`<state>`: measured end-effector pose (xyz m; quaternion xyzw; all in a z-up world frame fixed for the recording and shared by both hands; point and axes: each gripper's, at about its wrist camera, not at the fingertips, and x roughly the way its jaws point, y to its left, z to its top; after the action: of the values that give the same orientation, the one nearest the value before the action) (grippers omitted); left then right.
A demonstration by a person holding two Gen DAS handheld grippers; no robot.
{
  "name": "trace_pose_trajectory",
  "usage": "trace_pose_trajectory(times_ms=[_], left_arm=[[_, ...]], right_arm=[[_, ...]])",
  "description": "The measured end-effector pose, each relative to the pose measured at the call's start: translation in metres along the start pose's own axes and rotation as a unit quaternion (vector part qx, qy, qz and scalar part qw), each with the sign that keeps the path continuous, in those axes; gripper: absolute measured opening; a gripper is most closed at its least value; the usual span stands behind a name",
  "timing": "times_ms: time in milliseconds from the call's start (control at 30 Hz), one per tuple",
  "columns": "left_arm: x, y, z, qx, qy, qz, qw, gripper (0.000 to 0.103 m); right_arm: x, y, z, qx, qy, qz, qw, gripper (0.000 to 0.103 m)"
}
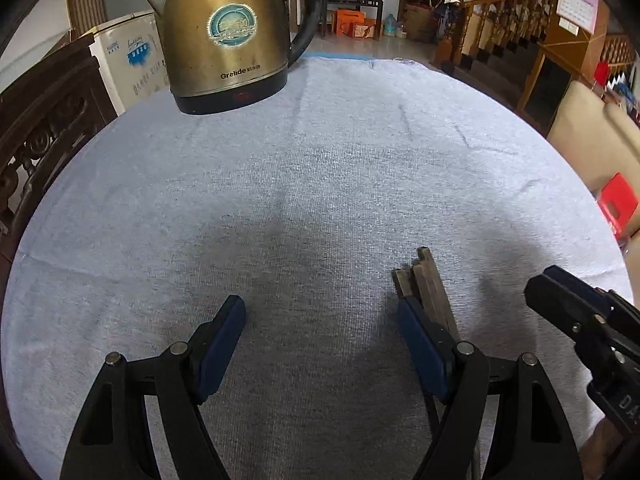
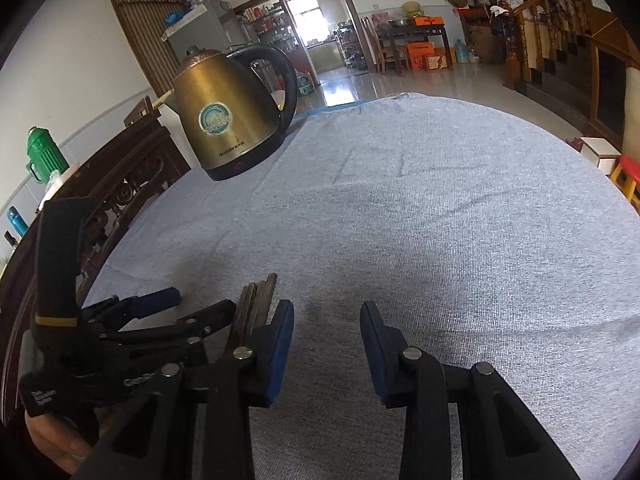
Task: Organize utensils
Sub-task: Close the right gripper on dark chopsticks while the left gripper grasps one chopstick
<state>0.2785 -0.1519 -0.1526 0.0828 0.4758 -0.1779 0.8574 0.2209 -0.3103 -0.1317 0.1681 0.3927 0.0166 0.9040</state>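
Several items observed: a bundle of chopsticks (image 1: 430,292), one kettle (image 1: 226,36), two hand-held grippers.
Chopsticks, axis: long axis runs away from both cameras toward the far side of the tabletop (image 1: 320,168), squared ends pointing that way and slightly fanned.
Chopsticks, position: near edge of the tabletop, between the two grippers; just outside the left gripper's right finger in the left wrist view, just outside the right gripper's left finger (image 2: 280,344) in the right wrist view (image 2: 256,308). Lower lengths hidden behind the gripper frames.
Chopsticks, appearance: dark brown, square-sectioned, worn; exact count cannot be told.
Left gripper (image 1: 320,336): fingers spread wide, nothing between them.
Right gripper (image 2: 327,340): fingers parted moderately, nothing between them; its tip also shows at the right of the left wrist view (image 1: 560,292).
Surface: pale blue-grey towelling cloth over the tabletop.
Kettle: brass-coloured, black handle and base, round blue label, upright at the far left, well apart from the chopsticks.
Surroundings: carved dark wooden chair (image 1: 44,128) beside the left edge.
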Motion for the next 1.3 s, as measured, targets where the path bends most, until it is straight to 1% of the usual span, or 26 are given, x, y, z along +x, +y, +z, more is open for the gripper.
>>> trace_pose_trajectory(times_ms=[167,233,333,433,533,667,767,900,967,1067,1100,1133,1167,1233,1267,1300], left_arm=[[-0.003,-0.010,-0.002,0.019,-0.006,-0.007,0.9998,0.079],[0.001,-0.010,0.000,0.023,-0.001,0.002,0.9997,0.079],[-0.006,-0.005,-0.001,0.007,-0.009,-0.020,0.9997,0.079],[-0.008,-0.009,0.000,0.013,-0.014,-0.023,0.9996,0.079],[-0.002,-0.015,-0.002,0.023,-0.006,-0.019,0.9995,0.079],[-0.001,-0.011,-0.003,0.014,-0.010,-0.027,0.9995,0.080],[-0.002,-0.005,-0.006,0.016,-0.012,-0.018,0.9996,0.081],[-0.005,0.007,-0.010,0.004,-0.013,-0.017,0.9998,0.081],[-0.004,0.010,-0.011,0.000,-0.024,-0.018,0.9996,0.081],[-0.002,0.006,-0.014,0.022,-0.043,-0.004,0.9988,0.079],[-0.001,0.005,-0.013,0.024,-0.045,-0.007,0.9987,0.075],[-0.002,0.006,-0.013,0.026,-0.048,-0.018,0.9984,0.069],[-0.002,0.008,-0.012,0.026,-0.049,-0.026,0.9981,0.067],[-0.004,0.015,-0.011,0.021,-0.054,-0.044,0.9974,0.050],[-0.004,0.019,-0.011,0.018,-0.056,-0.048,0.9972,0.046],[-0.004,0.022,-0.011,0.017,-0.057,-0.047,0.9972,0.037]], right_arm=[[0.001,-0.002,-0.001,0.001,0.000,0.001,1.000,0.037],[0.002,-0.002,-0.001,0.001,0.000,0.000,1.000,0.037],[0.002,-0.003,-0.002,0.002,0.000,0.001,1.000,0.037],[0.002,-0.005,-0.002,0.005,-0.002,0.002,1.000,0.037],[0.003,-0.007,-0.003,0.008,-0.001,0.001,1.000,0.037],[0.003,-0.010,-0.004,0.012,-0.001,0.003,1.000,0.037],[0.004,-0.010,-0.004,0.010,-0.001,0.001,1.000,0.037],[0.005,-0.008,-0.004,0.006,0.002,-0.002,1.000,0.037],[0.007,-0.003,-0.004,-0.002,0.006,-0.004,1.000,0.037],[0.010,0.008,-0.001,-0.020,0.019,0.005,1.000,0.037],[0.013,0.014,0.001,-0.032,0.025,0.008,0.999,0.037],[0.015,0.018,0.003,-0.040,0.029,0.008,0.999,0.037],[0.020,0.023,0.006,-0.051,0.035,0.006,0.998,0.037],[0.030,0.029,0.010,-0.062,0.052,0.007,0.997,0.031],[0.034,0.032,0.012,-0.064,0.058,0.010,0.996,0.025],[0.037,0.035,0.014,-0.065,0.062,0.010,0.996,0.024]])
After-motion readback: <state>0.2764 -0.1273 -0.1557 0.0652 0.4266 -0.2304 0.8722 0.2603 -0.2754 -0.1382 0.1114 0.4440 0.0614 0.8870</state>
